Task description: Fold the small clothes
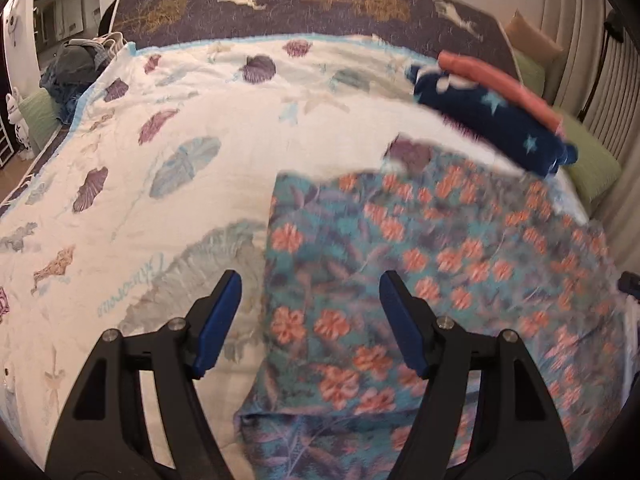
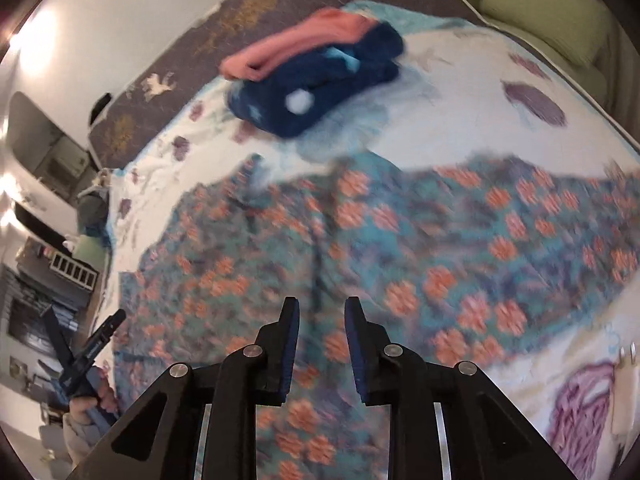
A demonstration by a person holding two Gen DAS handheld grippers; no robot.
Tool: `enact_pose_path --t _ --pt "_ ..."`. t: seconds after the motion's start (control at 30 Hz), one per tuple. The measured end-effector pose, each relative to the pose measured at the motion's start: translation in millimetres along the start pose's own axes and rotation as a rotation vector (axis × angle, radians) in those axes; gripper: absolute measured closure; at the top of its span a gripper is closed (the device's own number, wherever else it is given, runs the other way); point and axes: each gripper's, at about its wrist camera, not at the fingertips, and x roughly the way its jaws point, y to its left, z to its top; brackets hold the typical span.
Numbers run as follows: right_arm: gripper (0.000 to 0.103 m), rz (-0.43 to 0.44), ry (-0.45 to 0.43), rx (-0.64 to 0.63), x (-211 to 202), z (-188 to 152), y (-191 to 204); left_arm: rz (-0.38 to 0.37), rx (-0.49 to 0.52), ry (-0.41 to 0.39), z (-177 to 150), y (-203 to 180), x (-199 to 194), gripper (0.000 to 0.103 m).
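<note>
One soft, teal floral garment (image 1: 420, 280) with orange blossoms lies spread flat on the bed's white feather-print quilt (image 1: 160, 184). The left hand-held gripper (image 1: 310, 324) hovers over its edge, jaws wide and empty. The right hand-held gripper (image 2: 322, 344) hangs above its middle, jaws narrowly parted, holding nothing. Two folded pieces, navy (image 2: 320, 80) and pink (image 2: 296, 44), are stacked beyond.

We see teal floral garment (image 1: 400, 280) w/ orange blooms spread flat on bed, navy star-print piece (image 1: 496, 120) & pink piece (image 1: 496, 80) folded, stacked behind.
</note>
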Motion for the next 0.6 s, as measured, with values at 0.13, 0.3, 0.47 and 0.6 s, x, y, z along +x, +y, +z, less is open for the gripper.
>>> enact_pose_path --t 0.13,0.3,0.47,0.6 --pt "0.078 0.101 -0.039 -0.074 6.6 7.0 28.7 -0.161 -0.054 -0.013 14.0 -1.0 -0.4 0.031" --pt "0.073 0.053 0.062 -0.054 57.3 5.1 39.3 -0.030 -0.001 0.126 11.0 -11.1 62.9 0.042" --pt "0.075 0.013 0.004 -0.046 43.6 -10.4 30.7 0.024 0.002 0.070 13.0 -6.7 45.6 0.042" --pt "0.064 -0.110 -0.126 0.009 -3.4 -19.0 3.9 -0.052 -0.014 0.034 8.9 -16.7 25.2 0.042"
